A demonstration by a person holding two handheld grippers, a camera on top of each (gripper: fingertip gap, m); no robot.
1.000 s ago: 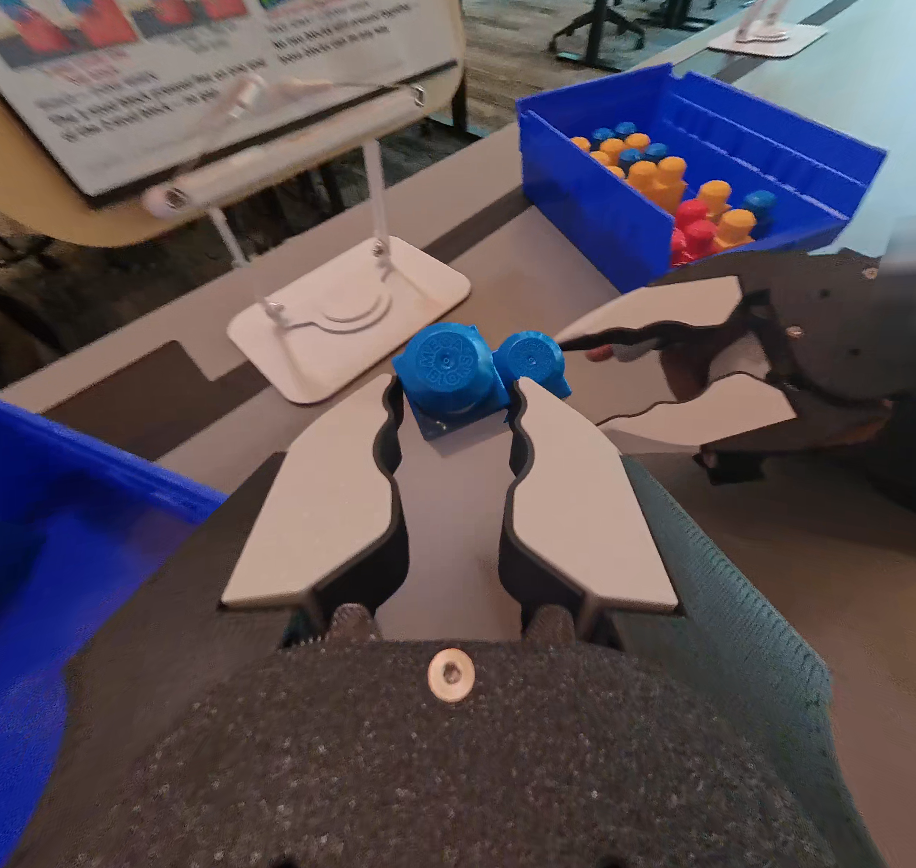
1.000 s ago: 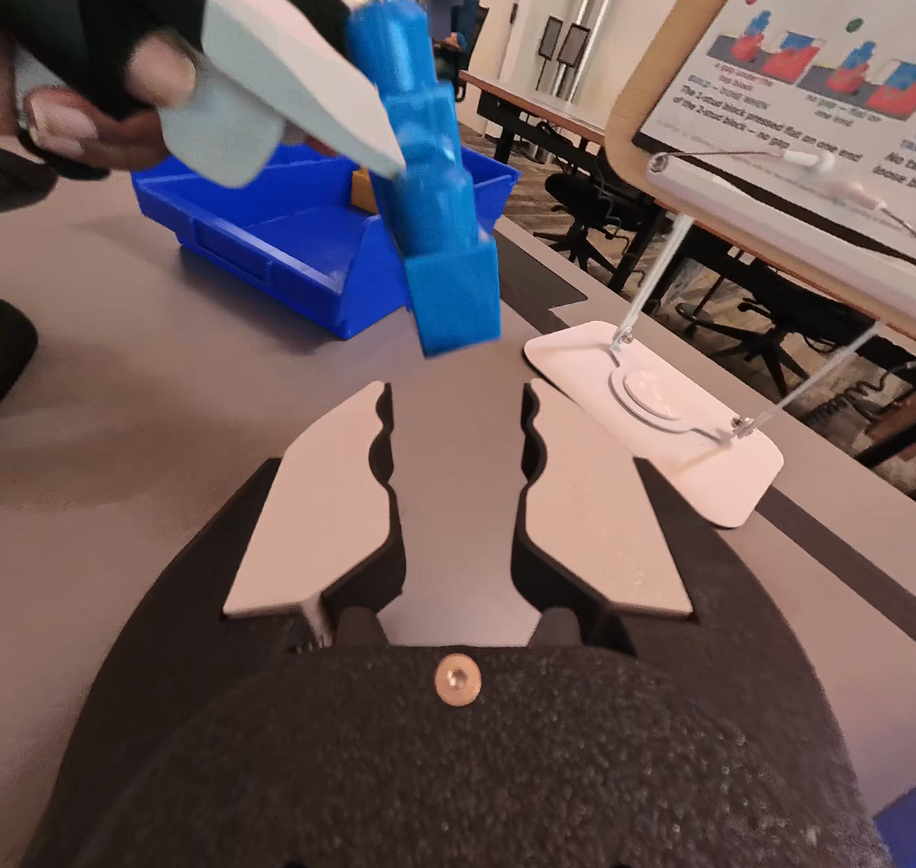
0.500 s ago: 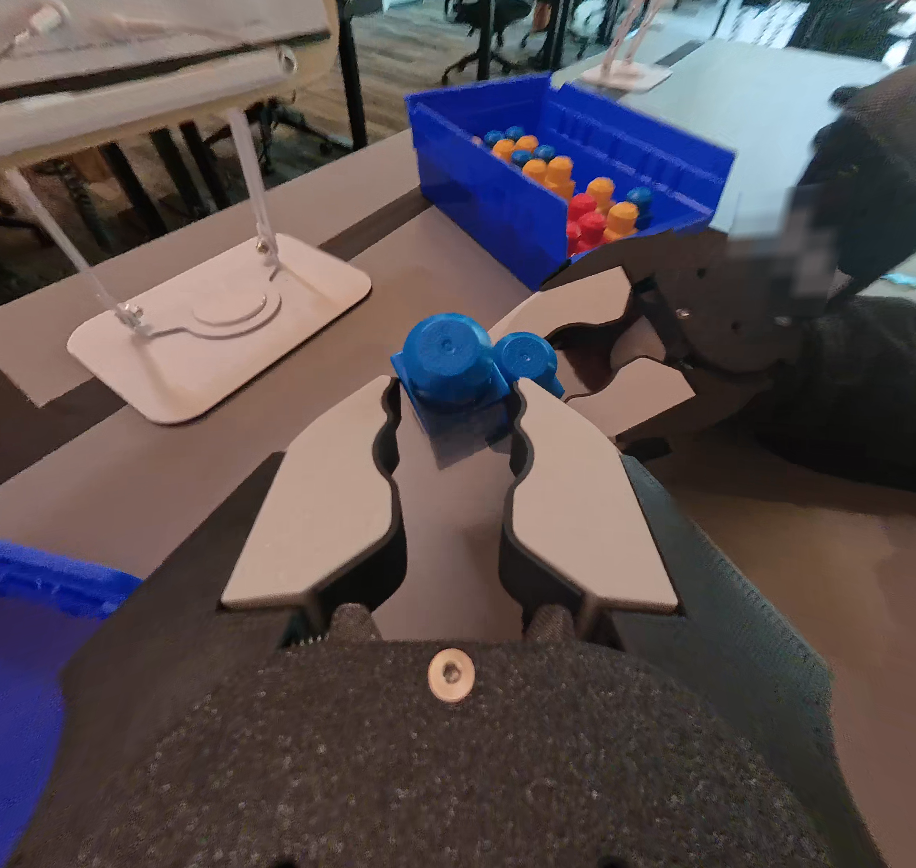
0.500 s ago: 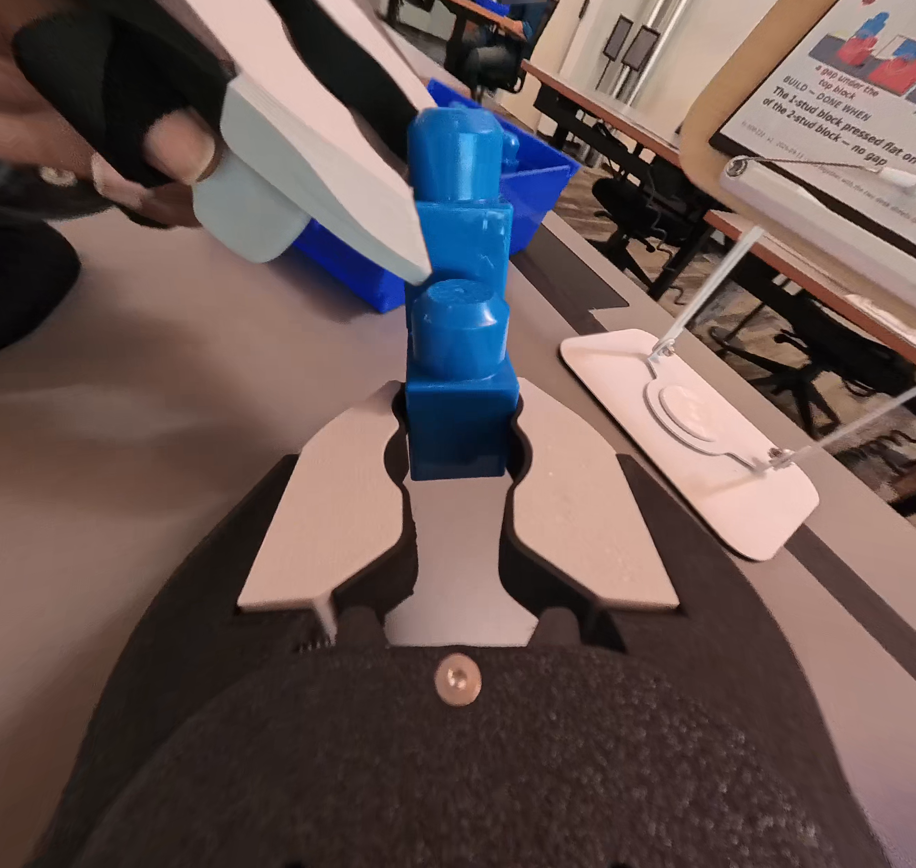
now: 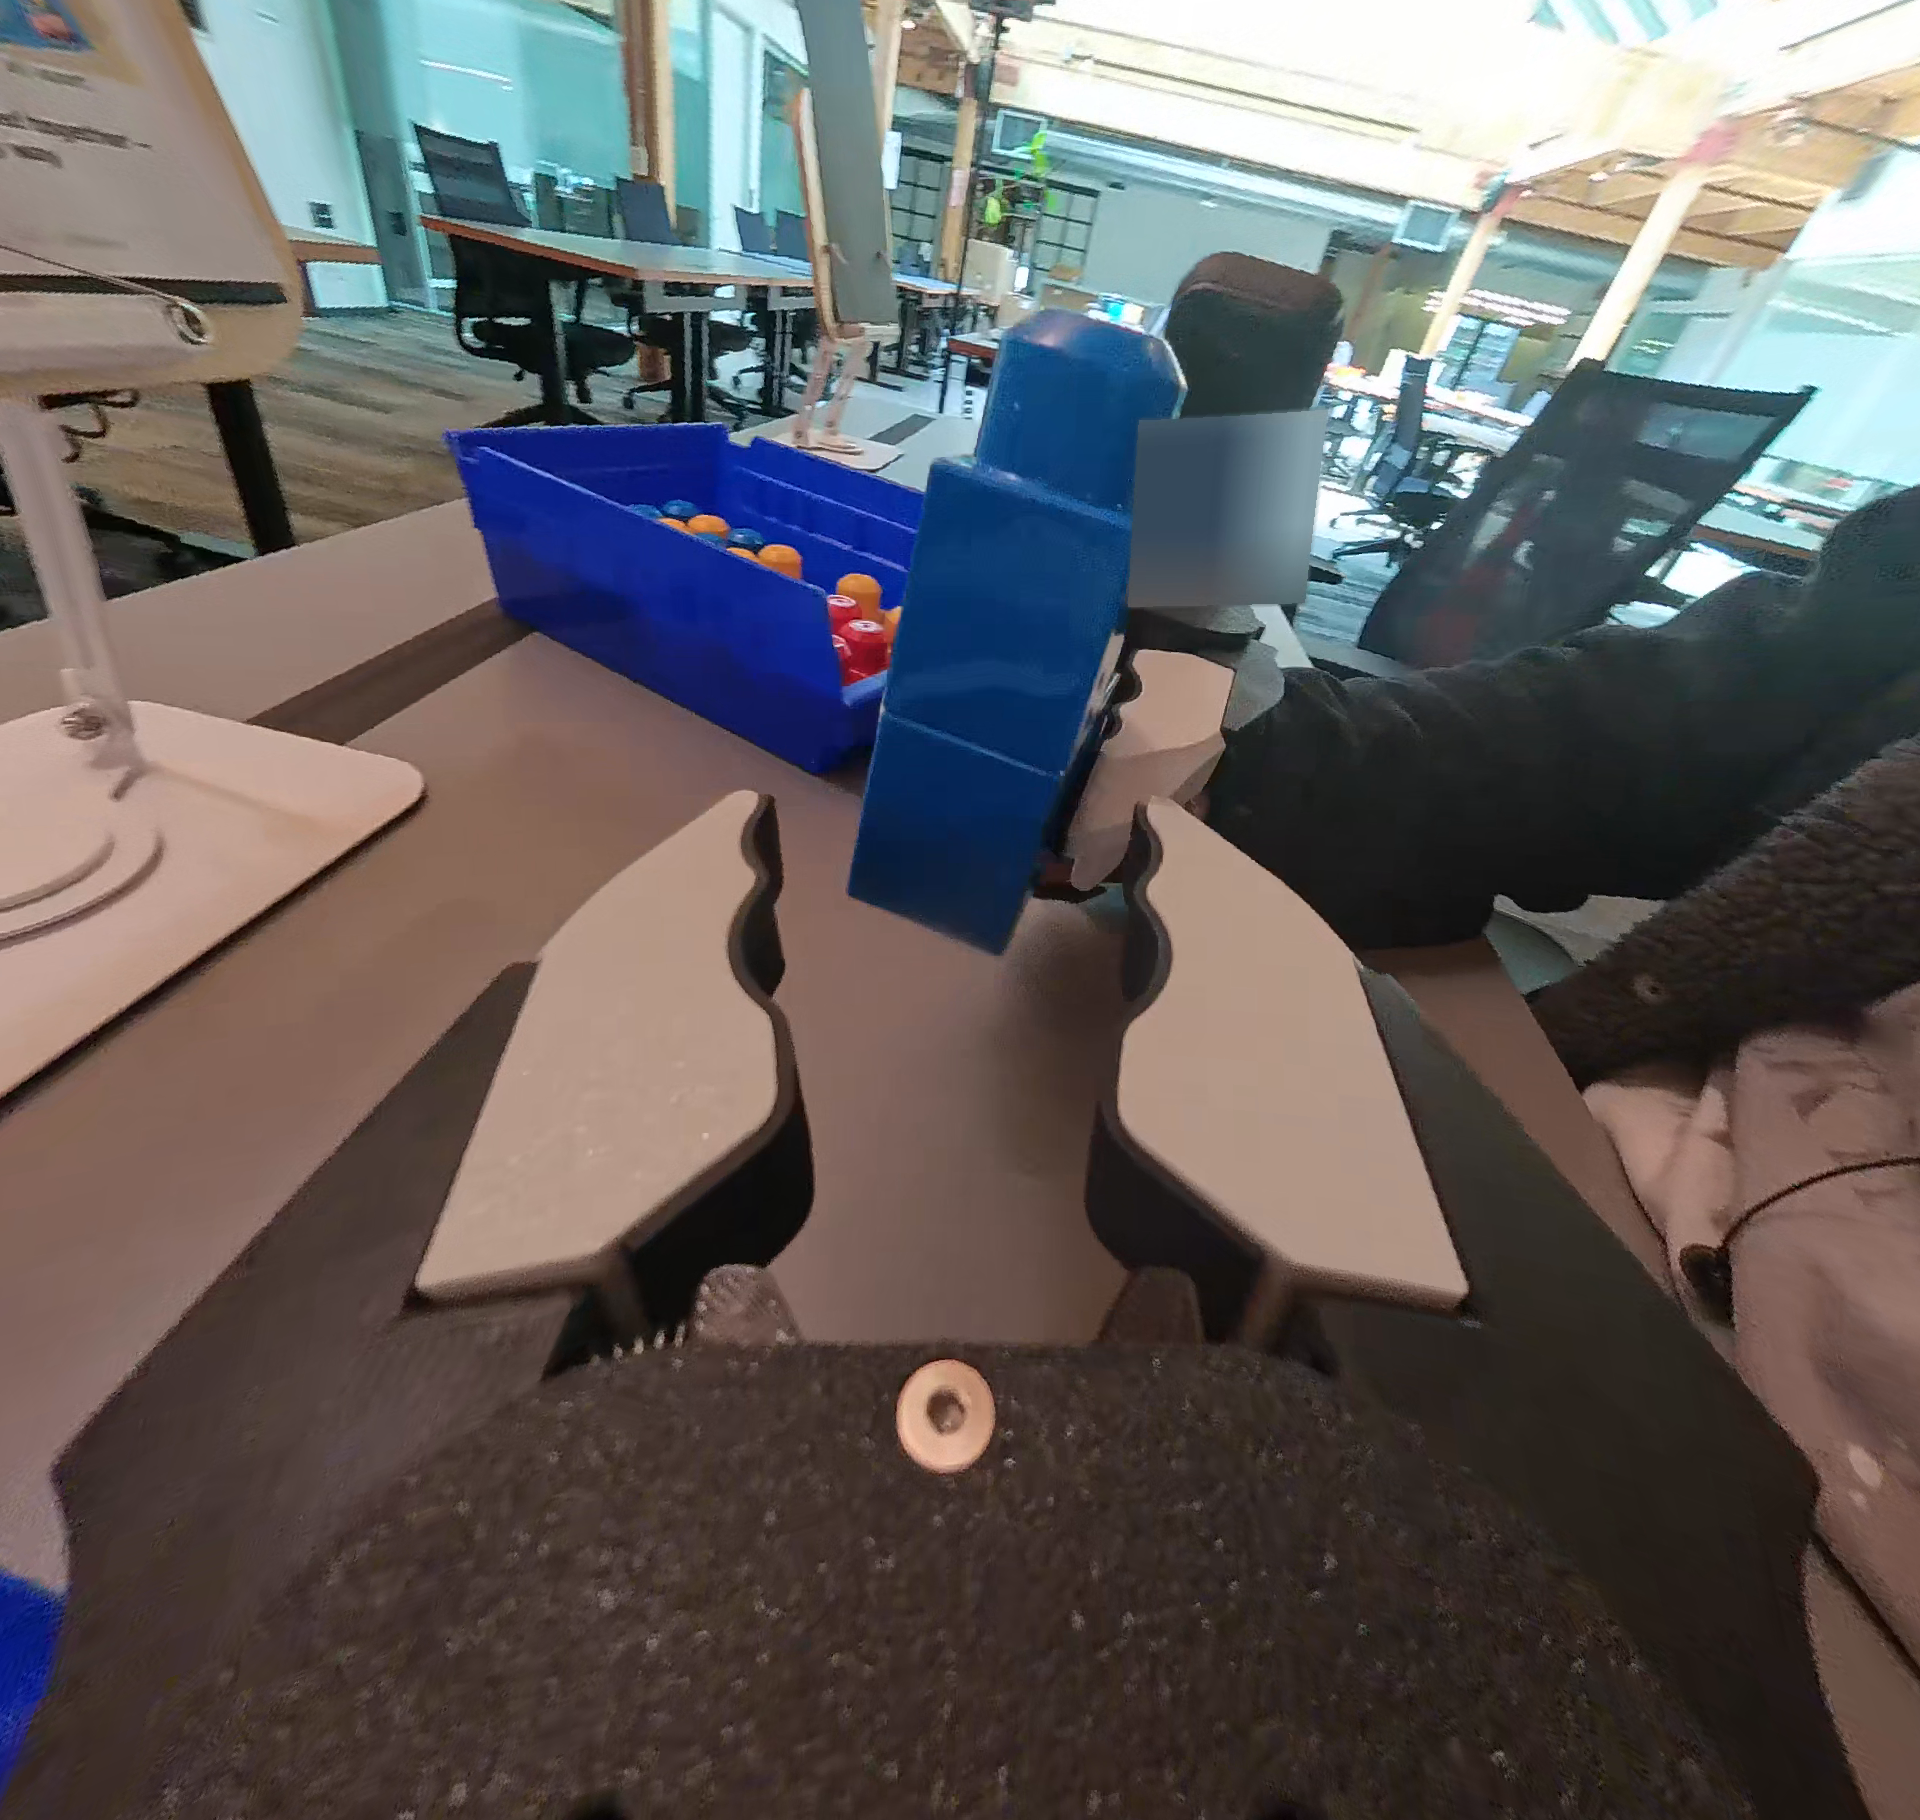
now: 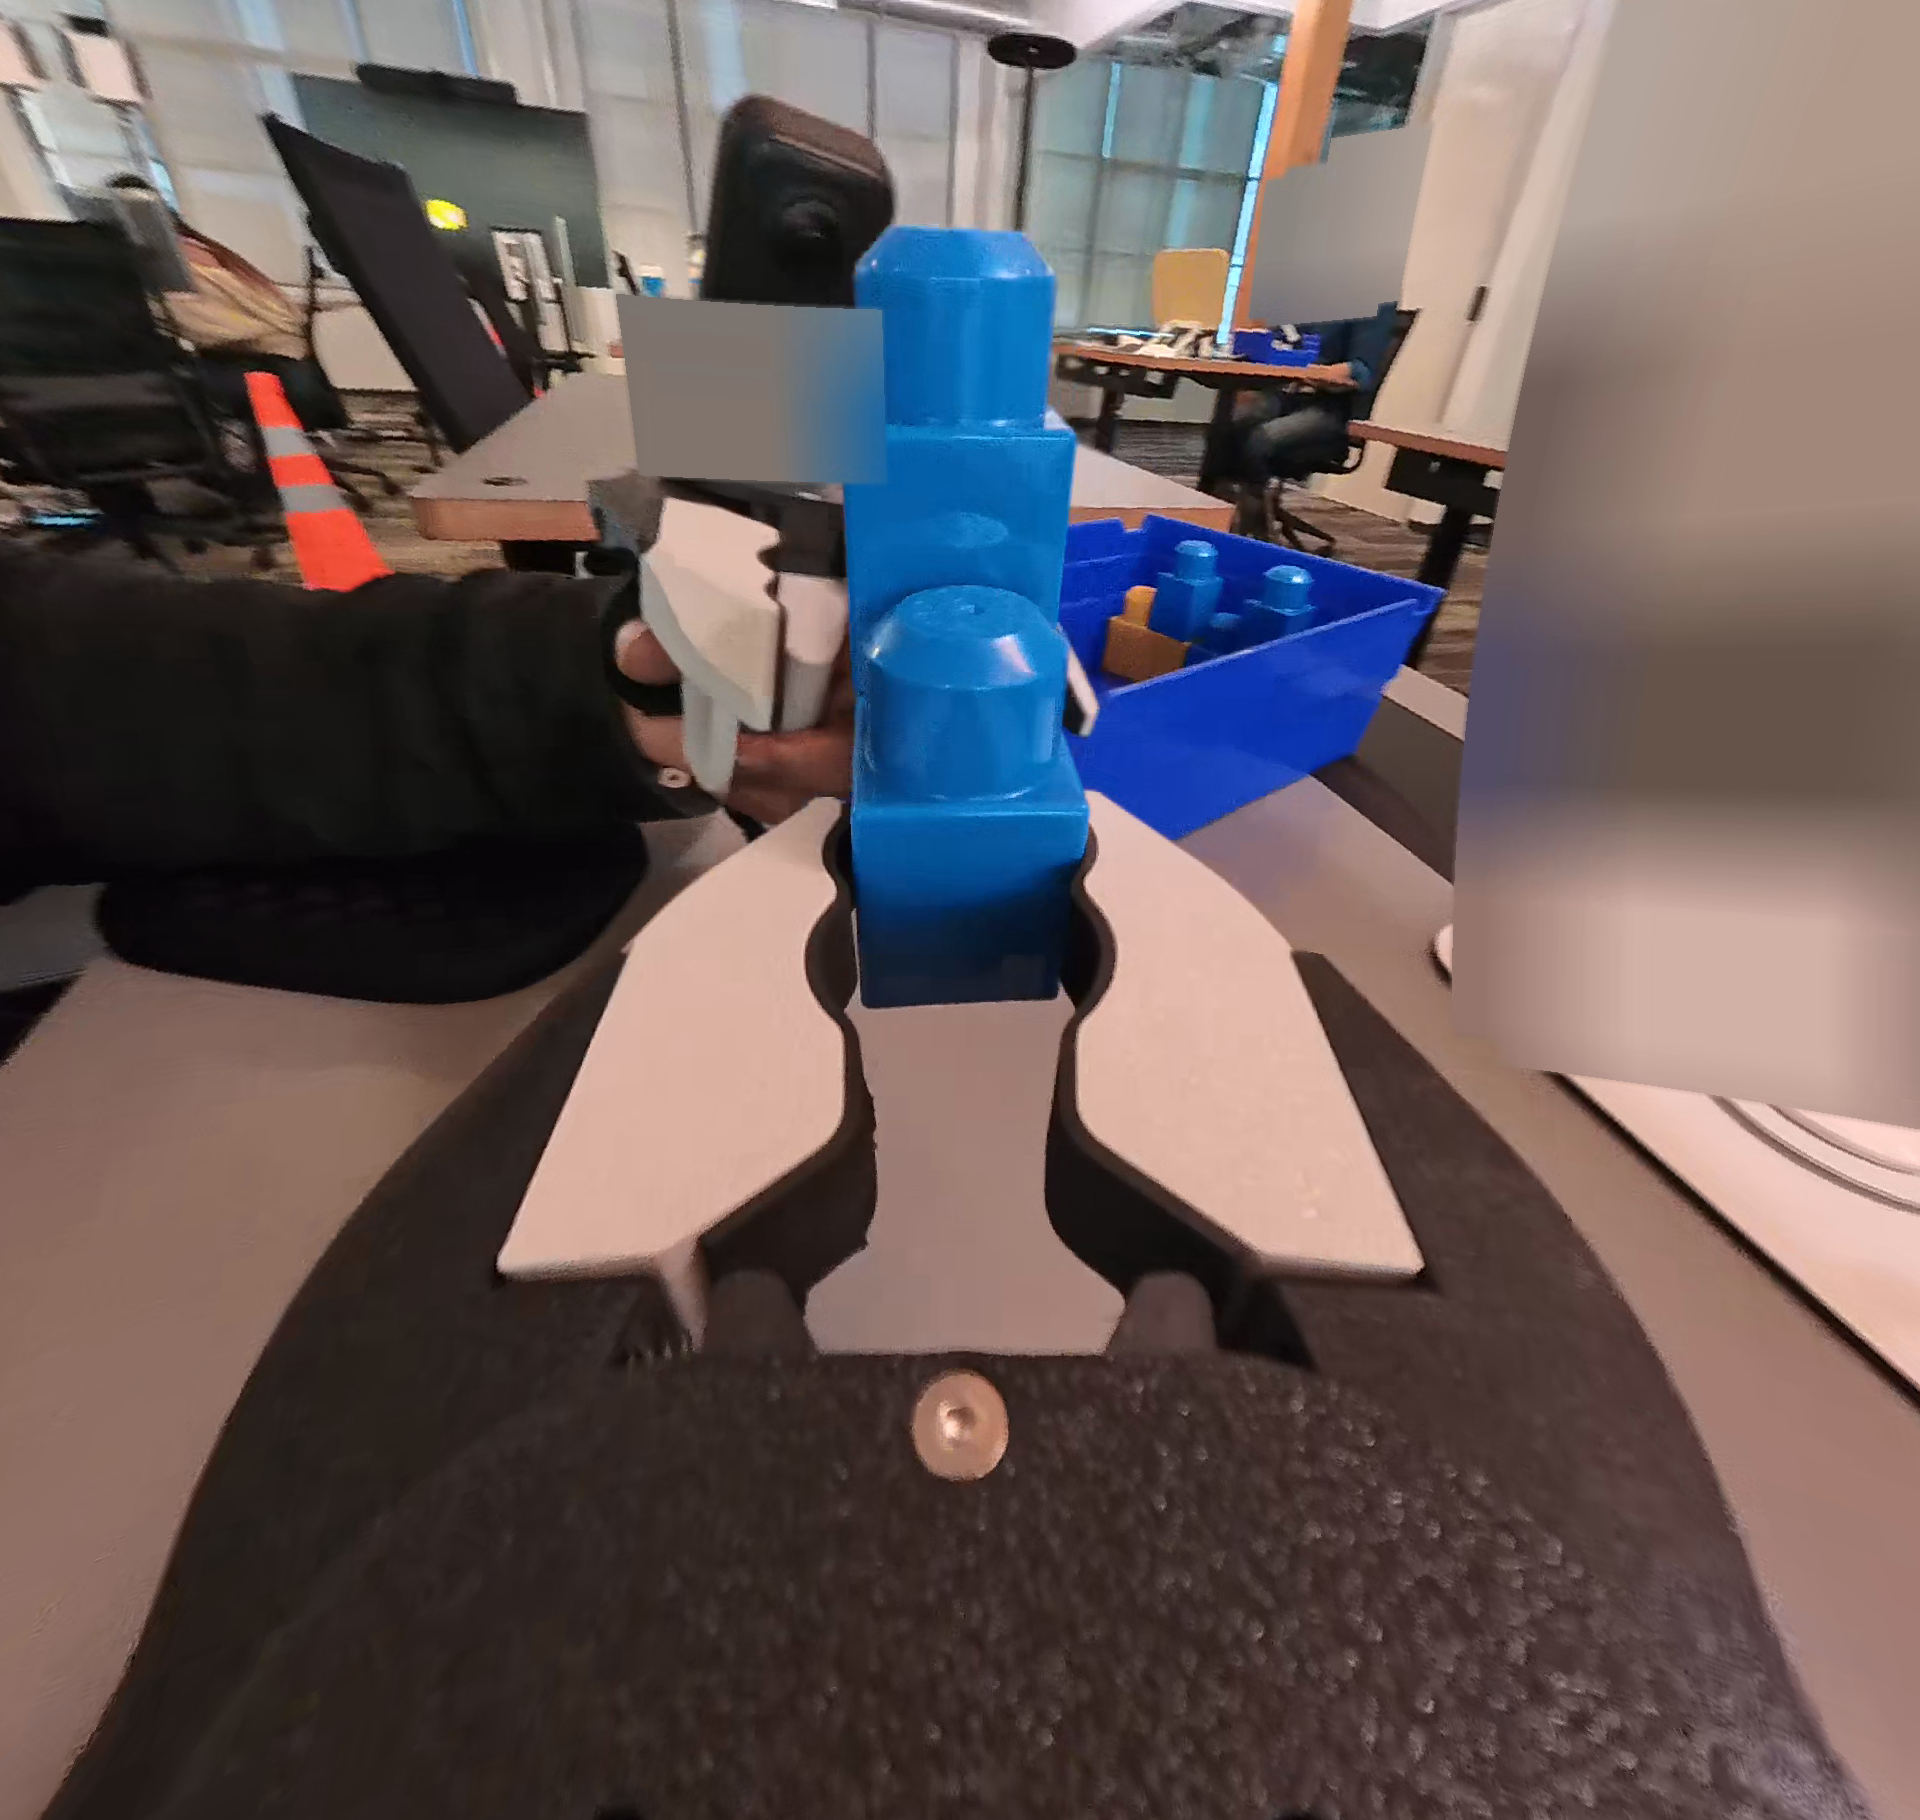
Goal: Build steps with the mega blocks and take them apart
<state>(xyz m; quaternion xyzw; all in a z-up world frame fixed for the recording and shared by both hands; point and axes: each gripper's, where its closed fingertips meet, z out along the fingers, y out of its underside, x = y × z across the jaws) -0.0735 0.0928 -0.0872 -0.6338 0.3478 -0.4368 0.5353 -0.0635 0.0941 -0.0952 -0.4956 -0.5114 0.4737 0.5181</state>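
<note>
A blue mega block stack [image 6: 961,523] stands upright: a two-stud block with a one-stud block on its far stud, forming a step. My right gripper [image 6: 961,840] is shut on the lower block and holds it above the grey table [image 6: 208,1095]. My left gripper [image 5: 951,825] is open, its tips on either side of the stack's lower corner [image 5: 966,835] without touching it. The right gripper's fingers [image 5: 1153,752] show behind the stack in the left wrist view. The left gripper's fingers [image 6: 727,627] show beyond the stack in the right wrist view.
A blue bin [image 5: 665,617] with orange, red and blue blocks [image 5: 857,596] stands behind the stack. Another blue bin [image 6: 1247,721] holds a few blocks. A white stand base [image 5: 208,814] with an instruction board [image 5: 104,160] is at the left. A sleeved arm [image 5: 1507,762] reaches in from the right. My left and right fingertips are right by each other.
The right gripper closed on the stack's lower block. The left gripper let go of the stack and opened. The stack now stands upright in the right gripper.
</note>
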